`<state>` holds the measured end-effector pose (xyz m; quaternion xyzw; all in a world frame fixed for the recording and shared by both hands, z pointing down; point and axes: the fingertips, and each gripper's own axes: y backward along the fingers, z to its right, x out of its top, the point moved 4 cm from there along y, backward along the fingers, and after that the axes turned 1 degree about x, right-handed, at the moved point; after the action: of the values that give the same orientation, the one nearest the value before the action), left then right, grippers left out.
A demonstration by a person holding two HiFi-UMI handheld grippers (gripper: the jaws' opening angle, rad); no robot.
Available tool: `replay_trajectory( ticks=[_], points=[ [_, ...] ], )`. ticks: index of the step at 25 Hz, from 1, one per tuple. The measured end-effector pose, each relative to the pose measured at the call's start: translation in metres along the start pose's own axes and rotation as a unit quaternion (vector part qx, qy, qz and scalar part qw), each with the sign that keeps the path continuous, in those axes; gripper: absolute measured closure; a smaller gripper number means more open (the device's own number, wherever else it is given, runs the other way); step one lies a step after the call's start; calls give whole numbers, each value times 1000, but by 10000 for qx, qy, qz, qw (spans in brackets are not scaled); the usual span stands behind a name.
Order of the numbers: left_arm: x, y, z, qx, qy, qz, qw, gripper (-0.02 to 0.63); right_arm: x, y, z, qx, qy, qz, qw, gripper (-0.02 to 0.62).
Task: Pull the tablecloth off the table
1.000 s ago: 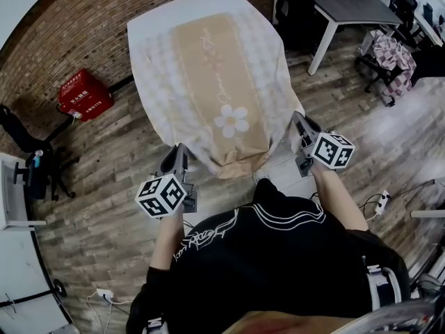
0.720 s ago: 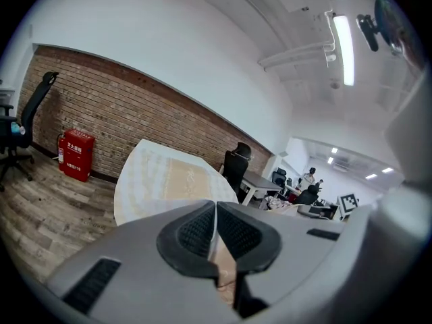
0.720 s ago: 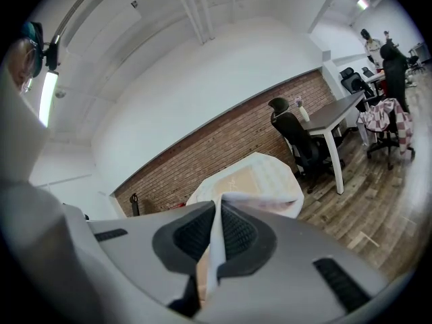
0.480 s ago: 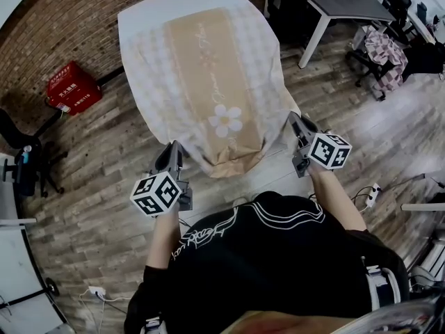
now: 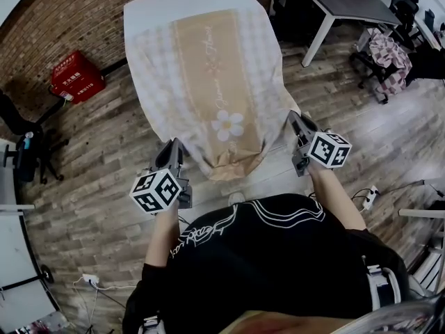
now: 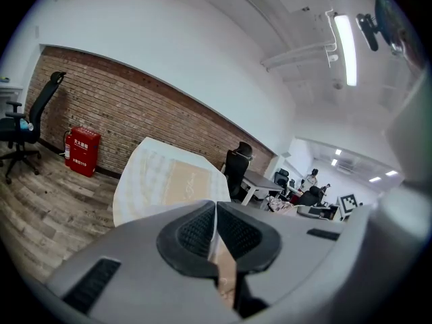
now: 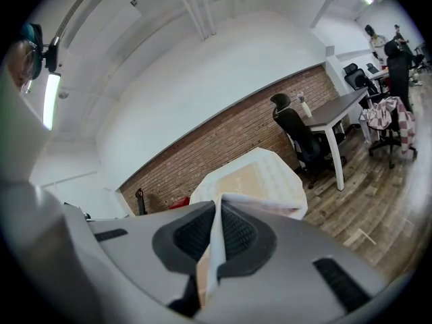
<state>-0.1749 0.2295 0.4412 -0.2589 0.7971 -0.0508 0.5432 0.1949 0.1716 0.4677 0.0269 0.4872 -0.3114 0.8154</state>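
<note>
The tablecloth (image 5: 208,82), white checks with a tan middle band and a white flower, covers the table and hangs over its near end towards me. My left gripper (image 5: 171,160) is shut on the cloth's near left corner. In the left gripper view a thin fold of cloth (image 6: 217,238) runs between the closed pads of that gripper (image 6: 216,229). My right gripper (image 5: 297,122) is shut on the near right corner. The right gripper view shows the cloth's edge (image 7: 270,204) pinched in that gripper (image 7: 216,238), with the covered table (image 7: 251,175) beyond.
A red box (image 5: 76,76) stands by the brick wall at the left, with a black office chair (image 5: 24,152) nearer. A white desk (image 5: 348,5) and a chair draped in checked fabric (image 5: 389,51) are at the right. A power strip (image 5: 368,195) lies on the wooden floor.
Both grippers keep their hold on the cloth's near corners and have barely moved. The head view has shifted a little, and the cloth's near end hangs much as before.
</note>
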Motion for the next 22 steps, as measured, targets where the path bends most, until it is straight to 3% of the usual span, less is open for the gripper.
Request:
replay_trajectory(
  ticks=[14,22],
  points=[
    [-37,45,62,344,165,-10,9993,598,-15,58,14,471,-40,-491,9977,597],
    [-57,75,90,543,145,67,9984,598,-29,101,22,679,-64,-477,9965,597]
  ],
)
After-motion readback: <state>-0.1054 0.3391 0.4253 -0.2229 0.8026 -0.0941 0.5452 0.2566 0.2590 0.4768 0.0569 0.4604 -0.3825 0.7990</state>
